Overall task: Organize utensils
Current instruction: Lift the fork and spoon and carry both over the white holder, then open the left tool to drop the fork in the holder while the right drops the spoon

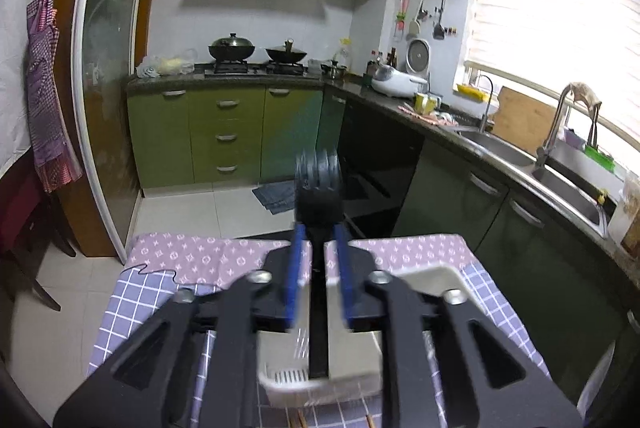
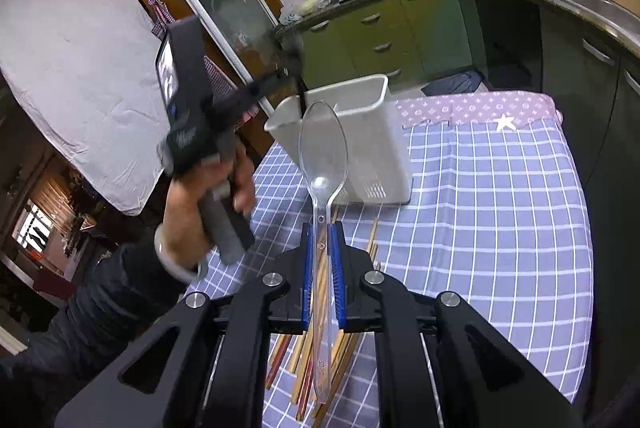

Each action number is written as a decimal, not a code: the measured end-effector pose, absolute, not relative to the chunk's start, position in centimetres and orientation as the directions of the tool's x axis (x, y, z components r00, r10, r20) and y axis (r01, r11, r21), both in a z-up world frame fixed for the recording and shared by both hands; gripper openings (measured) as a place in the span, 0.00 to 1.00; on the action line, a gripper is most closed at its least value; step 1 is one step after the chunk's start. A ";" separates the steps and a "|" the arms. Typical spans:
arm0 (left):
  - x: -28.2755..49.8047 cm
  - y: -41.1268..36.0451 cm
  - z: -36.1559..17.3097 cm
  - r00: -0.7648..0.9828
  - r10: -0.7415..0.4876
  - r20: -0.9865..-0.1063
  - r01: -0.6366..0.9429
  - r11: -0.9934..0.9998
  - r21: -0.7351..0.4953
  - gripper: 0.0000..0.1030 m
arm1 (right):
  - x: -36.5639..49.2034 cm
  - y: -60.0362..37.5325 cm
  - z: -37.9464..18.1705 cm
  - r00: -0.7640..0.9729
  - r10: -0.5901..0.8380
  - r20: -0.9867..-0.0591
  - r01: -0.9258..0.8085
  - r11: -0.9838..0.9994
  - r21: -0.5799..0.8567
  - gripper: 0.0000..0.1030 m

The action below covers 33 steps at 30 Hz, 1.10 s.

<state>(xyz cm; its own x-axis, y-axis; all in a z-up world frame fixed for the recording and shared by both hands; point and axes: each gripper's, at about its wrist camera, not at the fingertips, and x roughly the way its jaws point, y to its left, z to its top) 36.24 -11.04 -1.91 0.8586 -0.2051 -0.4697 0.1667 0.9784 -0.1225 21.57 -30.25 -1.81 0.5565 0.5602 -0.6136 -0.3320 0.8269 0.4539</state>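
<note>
My left gripper (image 1: pixel 318 248) is shut on a black plastic fork (image 1: pixel 318 184), tines pointing up and away, handle hanging down over the white utensil holder (image 1: pixel 432 278). In the right wrist view the left gripper (image 2: pixel 286 72) hovers over the holder's (image 2: pixel 372 132) left rim, the fork handle dipping inside. My right gripper (image 2: pixel 322 244) is shut on a clear plastic spoon (image 2: pixel 323 144), bowl raised in front of the holder. Several wooden chopsticks (image 2: pixel 308 360) lie on the cloth under the right gripper.
The table has a blue checked cloth (image 2: pixel 500 220) over a purple patterned one (image 2: pixel 480 106). Green kitchen cabinets (image 1: pixel 224 136), a stove with woks (image 1: pixel 232 50) and a sink counter (image 1: pixel 496 148) lie beyond the table. Glass sliding door (image 1: pixel 108 76) at left.
</note>
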 end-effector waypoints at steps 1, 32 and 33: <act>36.0 -10.8 -1.9 0.856 -0.212 -0.472 0.172 0.977 -0.126 0.28 | 21.9 -30.0 -1.4 0.563 0.558 -0.610 -0.337 0.829 0.448 0.10; 25.0 -4.4 -2.8 0.696 -0.243 -0.676 0.211 0.969 -0.131 0.45 | 33.9 -24.6 -1.5 0.859 0.255 -0.443 -0.221 0.967 0.127 0.10; 25.0 -4.4 -3.1 0.684 -0.244 -0.687 0.212 0.968 -0.133 0.45 | 33.1 -24.6 -1.9 0.856 0.249 -0.453 -0.222 0.968 0.113 0.10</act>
<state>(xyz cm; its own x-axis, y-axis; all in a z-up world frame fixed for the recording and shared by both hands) 24.99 -4.43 -3.06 0.6840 -0.2444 -0.6874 0.2120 0.9681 -0.1333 33.13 -24.64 -1.89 0.8561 0.2491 -0.4529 -0.2222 0.9685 0.1126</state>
